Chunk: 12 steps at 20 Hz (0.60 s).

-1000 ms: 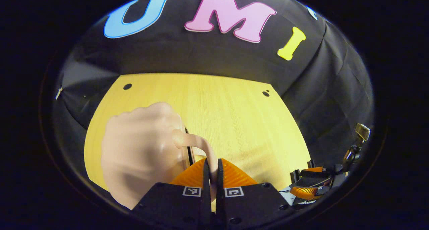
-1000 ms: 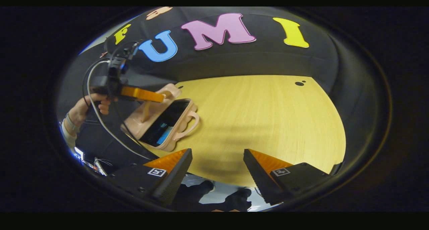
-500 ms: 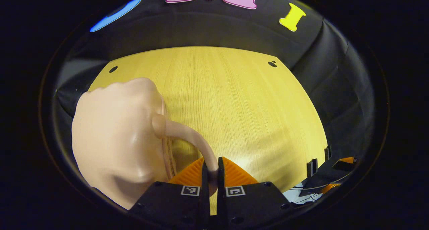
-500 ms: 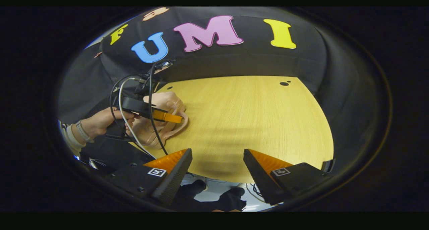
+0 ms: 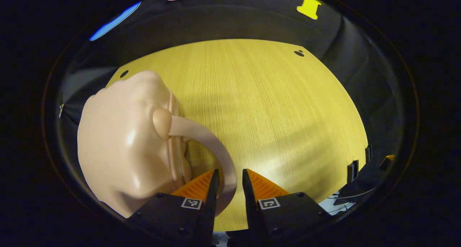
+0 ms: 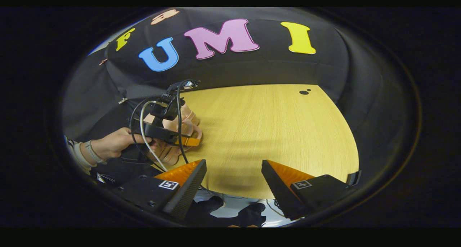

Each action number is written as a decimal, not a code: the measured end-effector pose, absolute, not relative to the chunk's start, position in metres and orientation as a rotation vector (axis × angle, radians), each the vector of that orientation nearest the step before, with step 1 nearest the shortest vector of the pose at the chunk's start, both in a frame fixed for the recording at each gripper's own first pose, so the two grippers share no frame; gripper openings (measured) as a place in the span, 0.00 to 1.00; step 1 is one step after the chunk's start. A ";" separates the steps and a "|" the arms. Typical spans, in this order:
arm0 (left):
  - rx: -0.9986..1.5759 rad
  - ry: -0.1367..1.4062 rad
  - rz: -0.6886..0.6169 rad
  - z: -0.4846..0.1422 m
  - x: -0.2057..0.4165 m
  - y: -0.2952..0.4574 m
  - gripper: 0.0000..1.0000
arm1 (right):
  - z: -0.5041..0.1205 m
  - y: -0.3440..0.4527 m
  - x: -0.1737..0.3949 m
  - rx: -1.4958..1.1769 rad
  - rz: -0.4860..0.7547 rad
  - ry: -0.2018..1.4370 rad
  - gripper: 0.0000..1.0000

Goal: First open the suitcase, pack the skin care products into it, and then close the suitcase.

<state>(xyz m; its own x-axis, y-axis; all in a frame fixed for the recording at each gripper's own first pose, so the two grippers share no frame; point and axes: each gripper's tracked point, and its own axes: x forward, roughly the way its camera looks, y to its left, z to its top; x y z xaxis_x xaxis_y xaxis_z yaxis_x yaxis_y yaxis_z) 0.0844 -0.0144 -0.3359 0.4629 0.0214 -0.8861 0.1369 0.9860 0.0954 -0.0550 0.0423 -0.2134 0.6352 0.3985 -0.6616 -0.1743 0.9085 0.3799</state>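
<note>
Two fingers of the left gripper (image 5: 229,184) stand slightly parted around the handle (image 5: 201,139) of the shut suitcase (image 5: 126,142) at the table's (image 5: 273,106) near left, so backing straight off should avoid snagging it, while the right gripper (image 6: 234,175) hangs wide open, empty.

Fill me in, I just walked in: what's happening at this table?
A person is packing a small pink suitcase on a wooden table. The case lies shut. The left gripper sits around its handle, jaws slightly apart, so it looks released. The right gripper hangs open over bare table, apart from the case.
</note>
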 end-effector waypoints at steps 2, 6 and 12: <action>0.196 1.056 -0.079 -0.332 0.083 -0.021 0.57 | -0.213 0.045 -0.056 0.294 0.336 0.820 0.98; 0.219 0.967 -0.101 -0.301 0.083 -0.029 0.90 | -0.209 0.050 -0.052 0.285 0.350 0.806 0.98; 0.213 0.711 -0.151 -0.233 0.091 -0.036 0.92 | -0.181 0.041 -0.024 0.248 0.310 0.678 0.97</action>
<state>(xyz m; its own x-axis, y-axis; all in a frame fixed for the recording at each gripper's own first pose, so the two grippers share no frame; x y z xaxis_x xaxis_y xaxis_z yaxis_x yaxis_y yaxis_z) 0.0913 -0.0358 -0.2332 0.7484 -0.0653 -0.6601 0.2095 0.9675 0.1418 -0.0243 0.0406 -0.1808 0.7361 0.3591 -0.5738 -0.1994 0.9251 0.3231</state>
